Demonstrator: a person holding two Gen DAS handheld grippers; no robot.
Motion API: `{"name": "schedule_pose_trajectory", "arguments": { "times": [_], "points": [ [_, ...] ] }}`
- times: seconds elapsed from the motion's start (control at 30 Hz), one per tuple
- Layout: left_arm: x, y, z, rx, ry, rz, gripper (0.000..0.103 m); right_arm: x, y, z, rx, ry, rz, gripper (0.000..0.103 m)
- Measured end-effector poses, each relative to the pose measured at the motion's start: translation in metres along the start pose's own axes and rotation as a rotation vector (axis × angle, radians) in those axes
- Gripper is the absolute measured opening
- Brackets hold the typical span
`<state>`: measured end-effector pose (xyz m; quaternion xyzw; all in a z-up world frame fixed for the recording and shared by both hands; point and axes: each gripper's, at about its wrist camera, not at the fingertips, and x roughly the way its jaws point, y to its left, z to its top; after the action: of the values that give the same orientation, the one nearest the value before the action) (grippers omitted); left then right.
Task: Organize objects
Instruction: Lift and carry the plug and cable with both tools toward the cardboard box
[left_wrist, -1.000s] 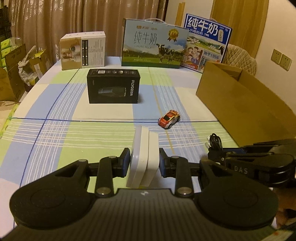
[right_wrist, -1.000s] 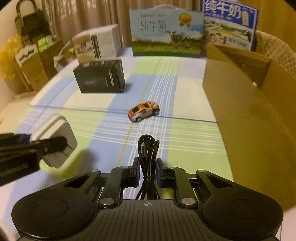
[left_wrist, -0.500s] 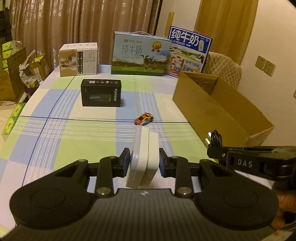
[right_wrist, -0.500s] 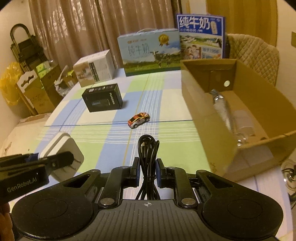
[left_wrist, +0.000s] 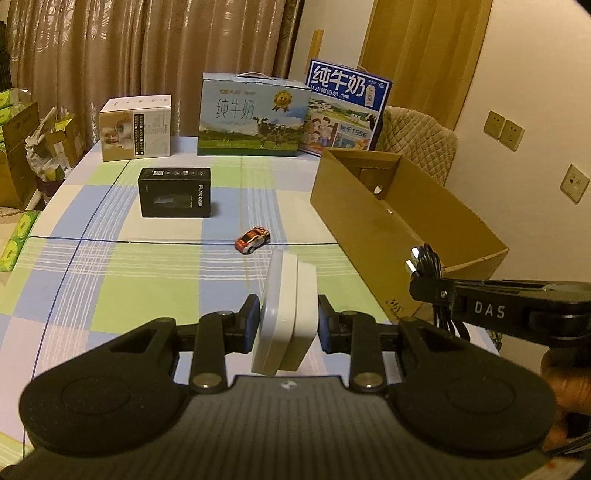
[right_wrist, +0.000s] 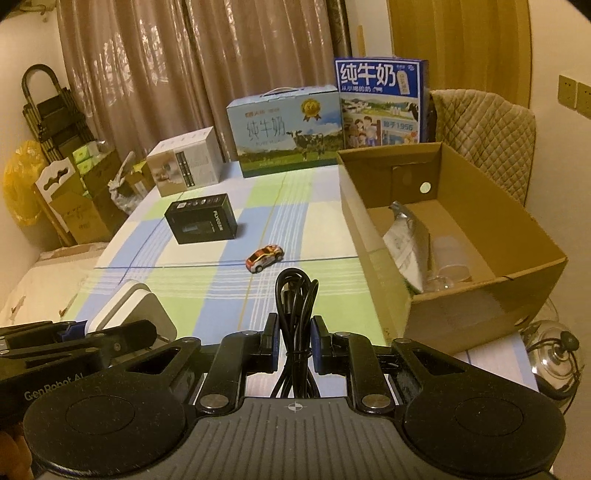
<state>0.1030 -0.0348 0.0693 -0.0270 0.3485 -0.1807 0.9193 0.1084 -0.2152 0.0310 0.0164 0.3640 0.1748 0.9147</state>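
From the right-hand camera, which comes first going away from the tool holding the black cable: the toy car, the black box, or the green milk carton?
Seen from the right gripper, which holds the black cable:
1. Toy car, just ahead on the tablecloth.
2. Black box, farther back, to the left.
3. Green milk carton, at the table's far edge.

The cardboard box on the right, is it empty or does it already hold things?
Not empty. The right wrist view shows the open cardboard box holding a silvery pouch and clear plastic items on its floor.
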Motion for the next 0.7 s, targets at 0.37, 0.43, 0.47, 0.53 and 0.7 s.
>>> {"name": "schedule_pose_trajectory", "arguments": {
  "times": [0.37, 0.43, 0.47, 0.53, 0.7],
  "points": [
    [-0.007, -0.013, 0.002, 0.012, -0.005, -0.015, 0.027, -0.016, -0.01, -0.003, 0.011, -0.015, -0.012, 0.013],
    [-0.007, -0.014, 0.003, 0.012, -0.005, -0.016, 0.027, -0.016, -0.012, -0.002, 0.013, -0.016, -0.01, 0.013],
    [-0.008, -0.015, 0.003, 0.014, -0.005, -0.016, 0.027, -0.017, -0.012, -0.002, 0.013, -0.016, -0.011, 0.013],
    [-0.007, -0.016, 0.003, 0.016, -0.004, -0.016, 0.027, -0.017, -0.013, -0.002, 0.017, -0.018, -0.01, 0.013],
    [-0.006, -0.018, 0.004, 0.019, -0.001, -0.02, 0.027, -0.018, -0.016, -0.001, 0.019, -0.022, -0.01, 0.013]
  ]
}}
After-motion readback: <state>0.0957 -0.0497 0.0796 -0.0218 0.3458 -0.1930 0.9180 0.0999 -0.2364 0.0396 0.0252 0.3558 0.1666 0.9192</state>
